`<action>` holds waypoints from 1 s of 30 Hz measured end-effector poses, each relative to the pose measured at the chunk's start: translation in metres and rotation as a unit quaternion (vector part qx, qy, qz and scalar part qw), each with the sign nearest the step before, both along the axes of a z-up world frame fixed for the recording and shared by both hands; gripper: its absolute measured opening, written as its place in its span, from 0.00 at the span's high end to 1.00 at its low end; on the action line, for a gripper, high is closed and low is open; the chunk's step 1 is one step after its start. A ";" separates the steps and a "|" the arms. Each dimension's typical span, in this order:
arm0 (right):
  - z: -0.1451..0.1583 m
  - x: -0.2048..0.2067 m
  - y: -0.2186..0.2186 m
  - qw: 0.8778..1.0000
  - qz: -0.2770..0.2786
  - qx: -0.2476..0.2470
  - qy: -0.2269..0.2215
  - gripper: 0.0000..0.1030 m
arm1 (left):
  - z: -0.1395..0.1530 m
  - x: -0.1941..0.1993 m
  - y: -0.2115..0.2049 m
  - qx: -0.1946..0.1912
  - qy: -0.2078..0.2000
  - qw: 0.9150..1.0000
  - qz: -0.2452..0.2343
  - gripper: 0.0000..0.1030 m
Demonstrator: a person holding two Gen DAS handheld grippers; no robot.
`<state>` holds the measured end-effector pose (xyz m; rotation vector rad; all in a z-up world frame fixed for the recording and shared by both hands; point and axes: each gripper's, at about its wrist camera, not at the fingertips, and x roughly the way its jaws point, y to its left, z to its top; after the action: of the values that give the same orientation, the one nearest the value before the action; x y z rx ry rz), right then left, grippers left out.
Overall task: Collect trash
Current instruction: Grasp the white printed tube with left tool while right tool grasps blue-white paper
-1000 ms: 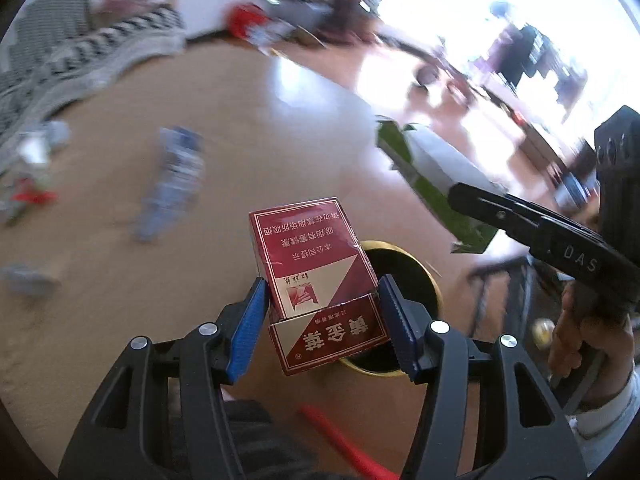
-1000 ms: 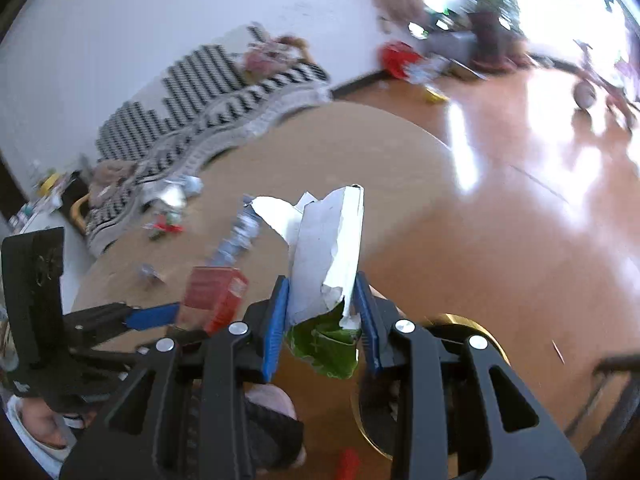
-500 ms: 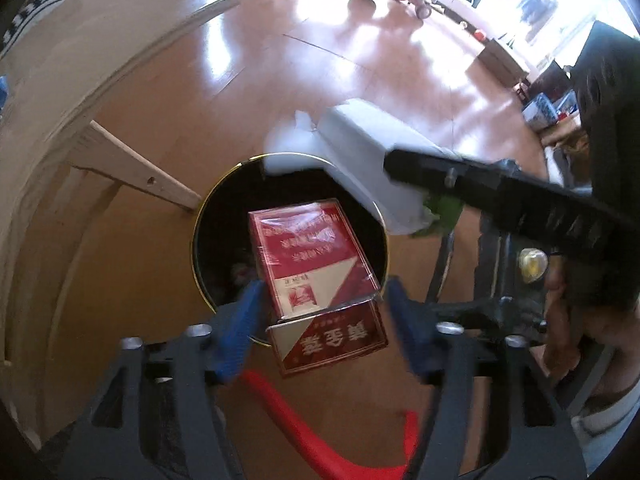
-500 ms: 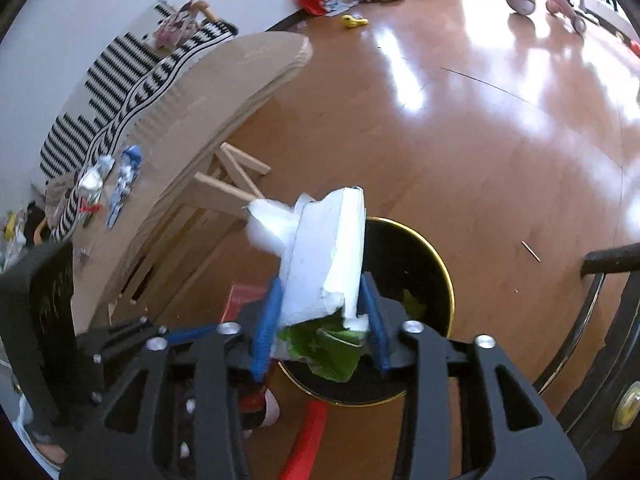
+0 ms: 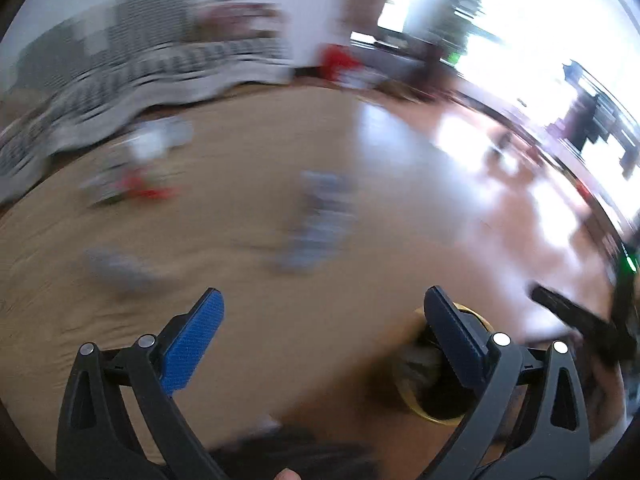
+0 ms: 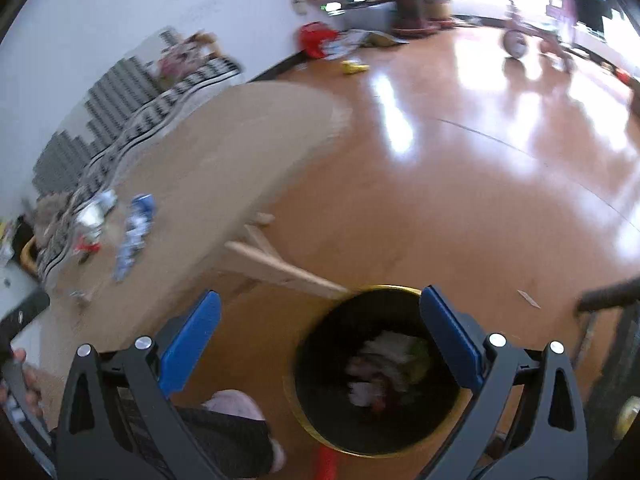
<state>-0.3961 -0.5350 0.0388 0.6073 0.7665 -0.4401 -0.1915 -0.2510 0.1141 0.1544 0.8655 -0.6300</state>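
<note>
My left gripper (image 5: 322,296) hangs over the round wooden table (image 5: 248,332), jaws opening wide with nothing between them; this view is smeared by motion. Ahead of it on the table lie a blue-white wrapper (image 5: 316,220), red-and-white scraps (image 5: 140,172) and a small grey piece (image 5: 116,268). My right gripper (image 6: 320,296) is above the black gold-rimmed bin (image 6: 384,288) on the floor, its jaws opening too and empty. Inside the bin lies the white carton with green (image 6: 392,360). The red pack is not clearly visible.
The bin (image 5: 420,412) stands on the glossy wooden floor (image 6: 460,200) just off the table's edge (image 6: 280,176), beside a pale table leg (image 6: 280,268). A striped sofa (image 6: 120,100) lies behind the table. A person's slippered foot (image 6: 236,404) is near the bin. Dark metal furniture (image 6: 608,300) is at right.
Both grippers opened and let go: the white carton now lies in the bin and the red pack left the left jaws. The left gripper swung from over the bin back above the table.
</note>
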 end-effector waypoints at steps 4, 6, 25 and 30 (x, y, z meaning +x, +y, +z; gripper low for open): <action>0.013 0.079 0.049 0.997 0.063 -0.033 -0.001 0.06 | -0.016 0.065 0.079 -0.010 0.056 0.990 0.131 0.05; 0.020 0.114 0.069 0.996 0.084 -0.032 -0.008 0.06 | -0.021 0.086 0.091 -0.014 0.064 0.985 0.157 0.05; -0.028 0.275 0.126 0.981 0.104 -0.124 0.103 0.05 | -0.079 0.151 0.143 0.081 0.074 0.978 0.178 0.05; -0.033 0.277 0.126 0.984 0.084 -0.134 0.087 0.05 | -0.084 0.156 0.150 0.101 0.049 0.978 0.178 0.05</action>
<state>-0.1195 -0.4086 0.0053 0.2529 0.8989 -0.4351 -0.0358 -0.1012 0.0299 0.1473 1.0237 -0.2152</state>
